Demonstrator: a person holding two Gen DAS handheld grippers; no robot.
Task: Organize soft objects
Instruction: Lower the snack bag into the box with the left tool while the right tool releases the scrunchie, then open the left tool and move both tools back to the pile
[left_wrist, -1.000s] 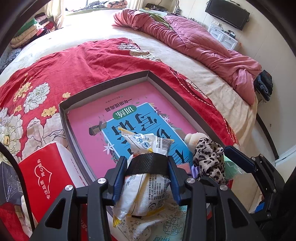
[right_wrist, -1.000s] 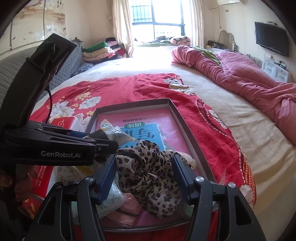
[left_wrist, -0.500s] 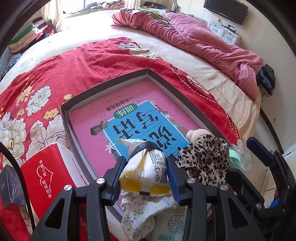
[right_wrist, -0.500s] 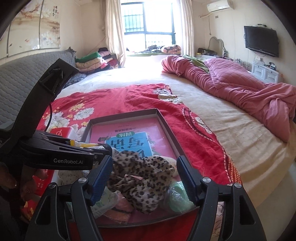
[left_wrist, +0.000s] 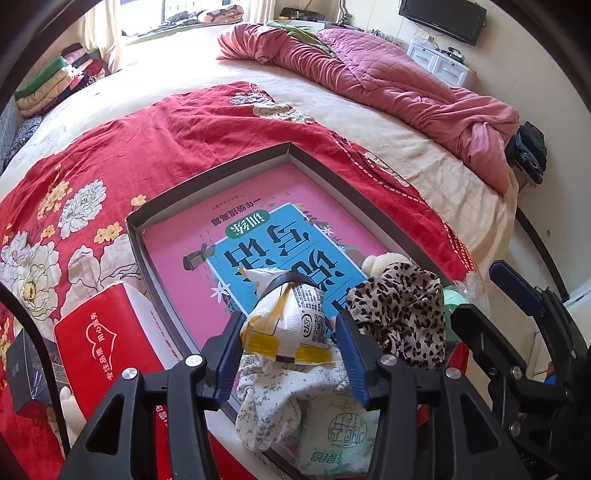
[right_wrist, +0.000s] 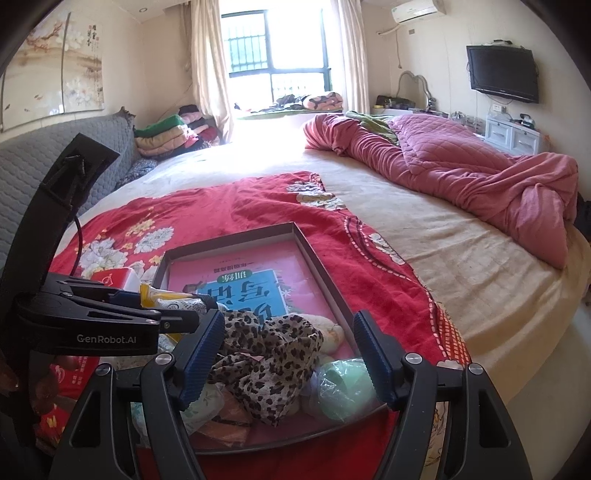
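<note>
A shallow grey box (left_wrist: 207, 177) with a pink and blue printed bottom lies on the red floral blanket (left_wrist: 110, 155). My left gripper (left_wrist: 286, 325) is shut on a white and yellow snack packet (left_wrist: 291, 321), held over the box's near end. Under it lie a white floral cloth (left_wrist: 273, 398) and a green-printed tissue pack (left_wrist: 340, 435). My right gripper (right_wrist: 288, 350) is open above a leopard-print cloth (right_wrist: 269, 354), which rests in the box (right_wrist: 317, 254) beside a green soft ball (right_wrist: 343, 387) and a cream plush (right_wrist: 332, 332).
A red tissue box (left_wrist: 107, 343) stands left of the grey box, with a dark small box (left_wrist: 29, 373) beyond it. A rumpled pink quilt (left_wrist: 388, 81) lies at the far right of the bed. Folded clothes (right_wrist: 166, 133) are stacked by the window.
My right gripper opened and let go of the leopard-print cloth, then drew back and up. My left gripper lifted the snack packet a little.
</note>
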